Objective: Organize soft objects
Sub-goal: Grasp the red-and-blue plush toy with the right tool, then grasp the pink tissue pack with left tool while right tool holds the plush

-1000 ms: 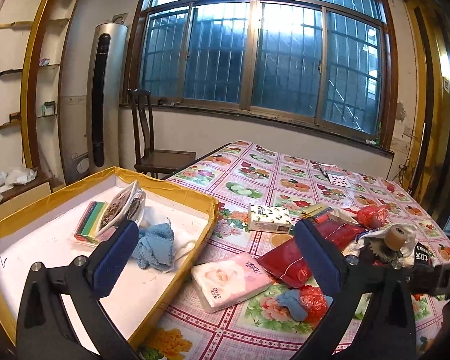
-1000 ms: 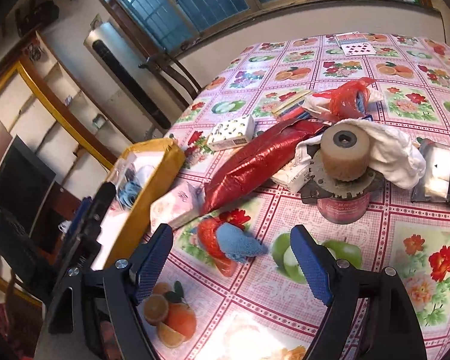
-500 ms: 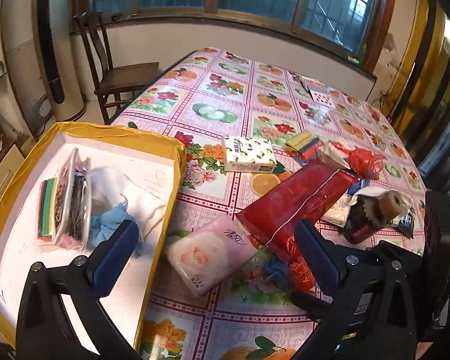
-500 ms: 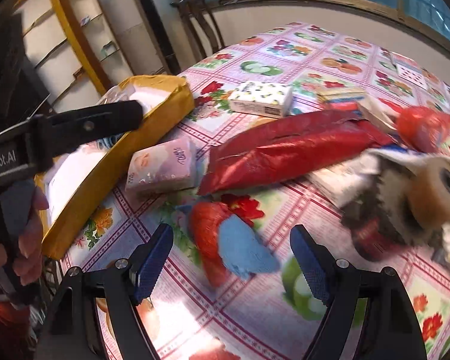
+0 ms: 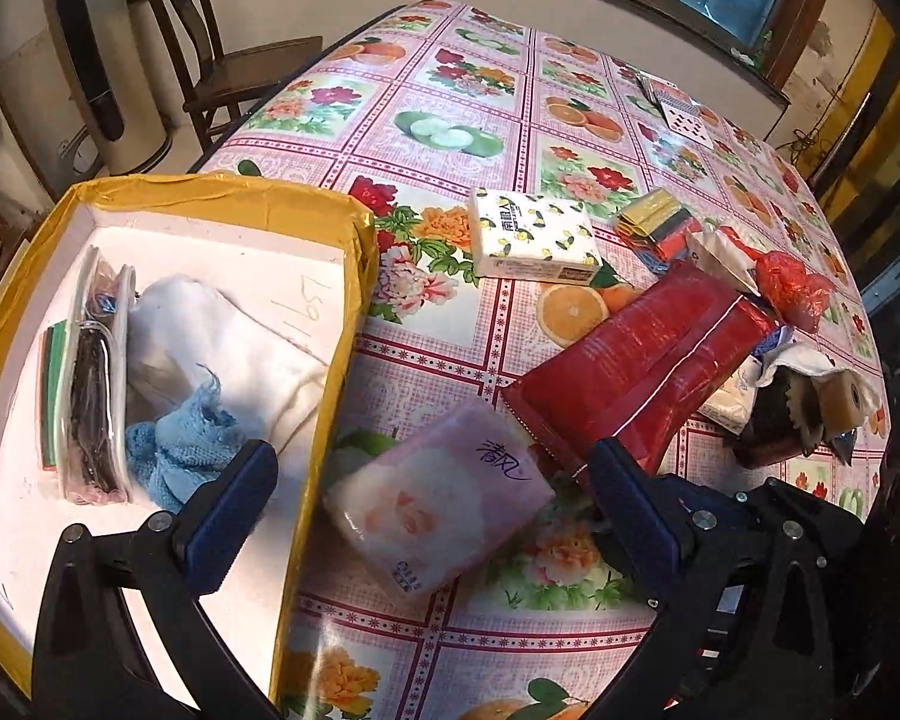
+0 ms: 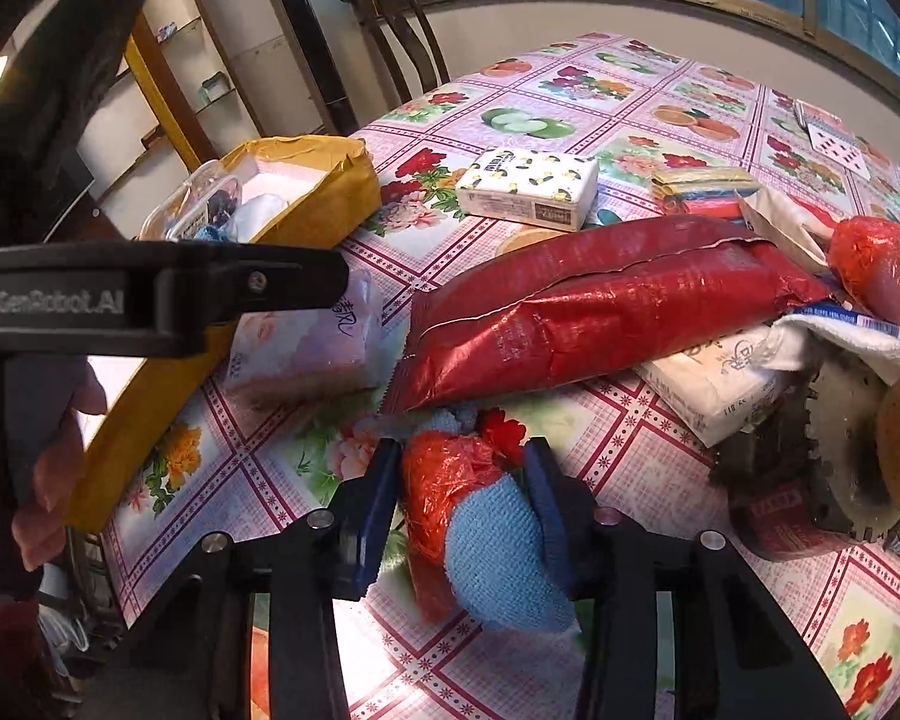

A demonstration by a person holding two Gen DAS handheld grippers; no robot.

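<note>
Cloth bundle (image 6: 480, 516), red and blue, sits between the right claw (image 6: 465, 510) pads, which grip it; long axis runs away from the claw. Left claw (image 5: 432, 516) open over the pink tissue pack (image 5: 438, 498), beside the yellow tray (image 5: 330, 360).

Right gripper (image 6: 463, 504) fingers (image 6: 373, 516) pinch a red-and-blue soft bundle (image 6: 474, 516).

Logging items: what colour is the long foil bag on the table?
Red foil bag; clearest in the right wrist view.

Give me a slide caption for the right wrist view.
Right claw closes around blue cloth and red plastic bundle.
</note>
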